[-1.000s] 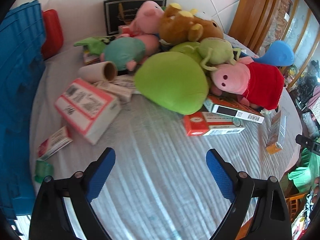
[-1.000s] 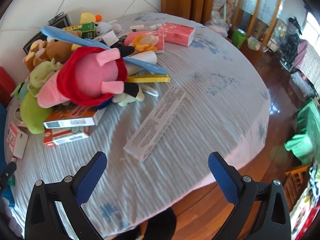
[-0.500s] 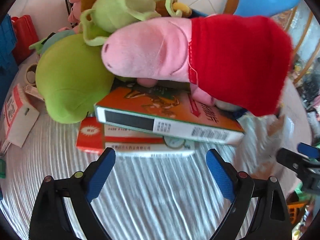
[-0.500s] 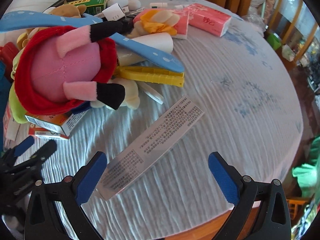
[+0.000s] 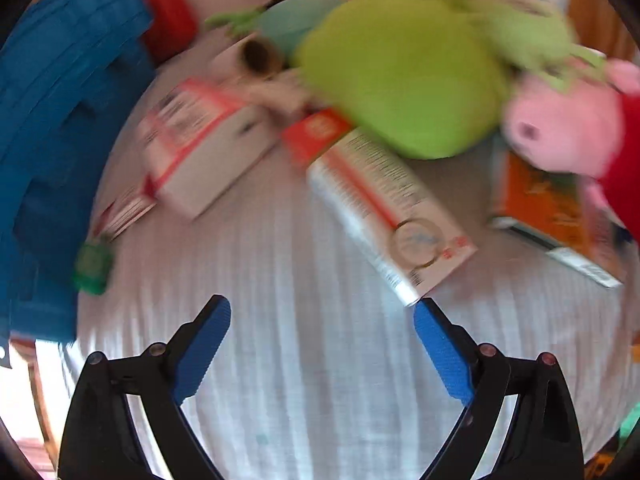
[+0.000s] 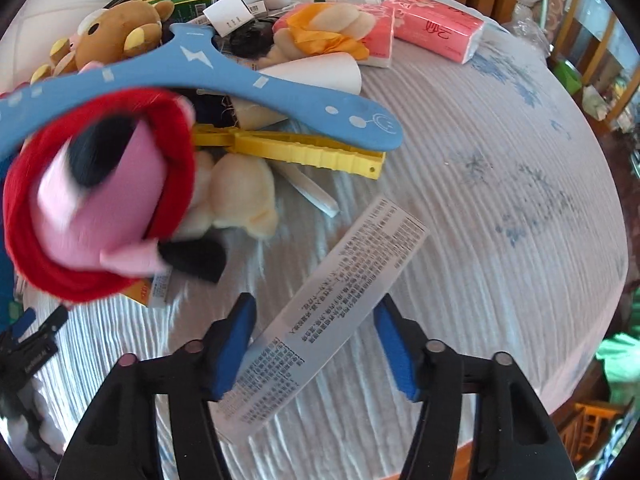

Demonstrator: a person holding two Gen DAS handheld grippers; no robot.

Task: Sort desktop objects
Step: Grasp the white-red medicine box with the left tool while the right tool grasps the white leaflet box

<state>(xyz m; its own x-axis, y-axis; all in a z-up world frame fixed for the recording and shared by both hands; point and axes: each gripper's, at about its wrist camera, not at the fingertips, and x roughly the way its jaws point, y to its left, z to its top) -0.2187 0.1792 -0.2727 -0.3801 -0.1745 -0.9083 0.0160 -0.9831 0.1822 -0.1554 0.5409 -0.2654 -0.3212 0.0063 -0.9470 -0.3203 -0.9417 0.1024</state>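
Right wrist view showed the long white box (image 6: 340,308) lying flat on the tablecloth (image 6: 500,208), between the closing jaws of the right gripper (image 6: 316,344); whether the pads touched it was unclear. At ten o'clock lay the pink plush in red (image 6: 96,208). The left gripper (image 5: 320,356) was spread wide over bare cloth, a red-and-white box (image 5: 384,204) at one o'clock.

A long flat box (image 6: 340,312) lies on the table (image 6: 500,200) near its edge, apart from the heap. Behind it a pig toy (image 6: 100,200) rests on stacked boxes (image 5: 560,208). A hanger (image 6: 224,80) lies across the heap, over a clip (image 6: 296,152).
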